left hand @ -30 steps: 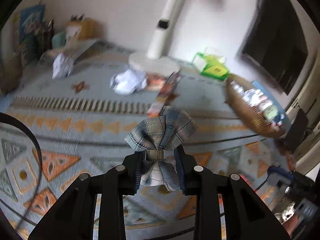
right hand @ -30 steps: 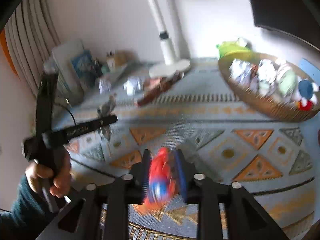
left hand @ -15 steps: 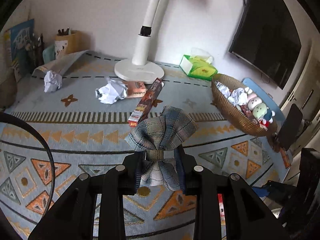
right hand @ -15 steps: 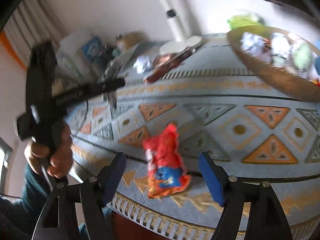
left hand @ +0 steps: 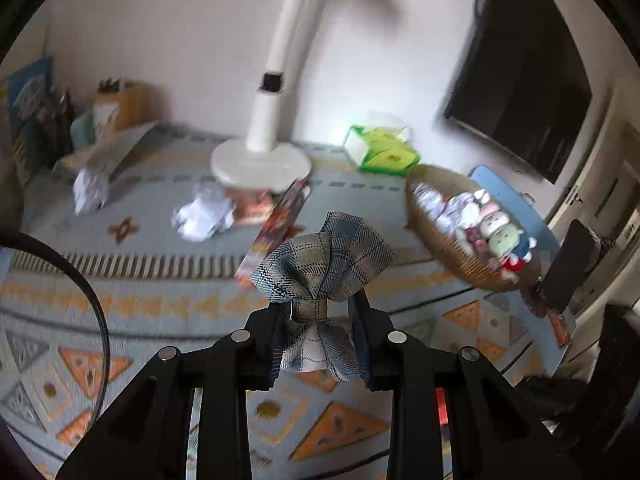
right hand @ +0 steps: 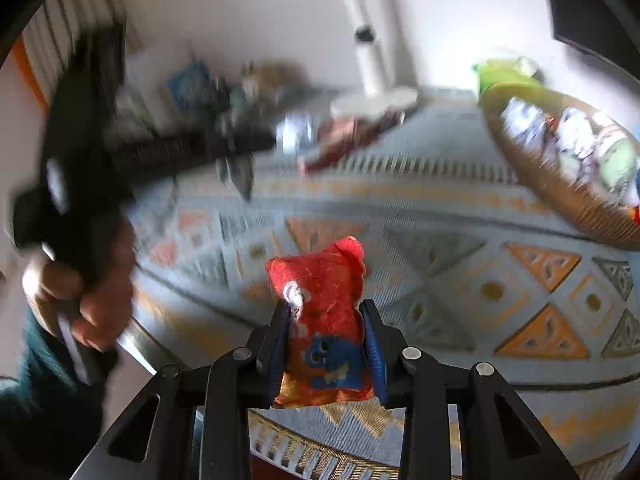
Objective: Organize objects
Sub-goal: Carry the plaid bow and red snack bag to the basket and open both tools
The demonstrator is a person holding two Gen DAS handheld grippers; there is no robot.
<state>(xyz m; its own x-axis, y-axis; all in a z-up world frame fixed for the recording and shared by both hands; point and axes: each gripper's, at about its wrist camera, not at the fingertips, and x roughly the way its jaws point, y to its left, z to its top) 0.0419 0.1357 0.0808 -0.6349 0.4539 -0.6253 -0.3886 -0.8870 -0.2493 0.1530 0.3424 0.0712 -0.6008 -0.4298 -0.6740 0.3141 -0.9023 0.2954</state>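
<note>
Fingers of the left gripper [left hand: 320, 332] are closed on the knot of a plaid bow tie [left hand: 322, 268], held above a patterned tablecloth [left hand: 120, 292] of grey-blue ground with orange triangles and a striped band. Fingers of the right gripper [right hand: 326, 344] are clamped on a red snack packet [right hand: 320, 312] near the table's front edge. On the cloth, towards the white wall: a white lamp base [left hand: 260, 162] with its stem rising upward; two crumpled paper balls [left hand: 204, 218]; a long flat snack box [left hand: 280, 224] lying beside the base; a green tissue pack [left hand: 382, 150]. A woven basket [left hand: 452, 252] stands at the right, holding paper balls and small plush toys. Books and a pen holder [left hand: 116, 106] occupy the far left corner. A dark screen [left hand: 520, 92] hangs on the wall at right. The right wrist view is motion-blurred; it shows the person's left hand [right hand: 80, 296] gripping the other tool's handle.
</note>
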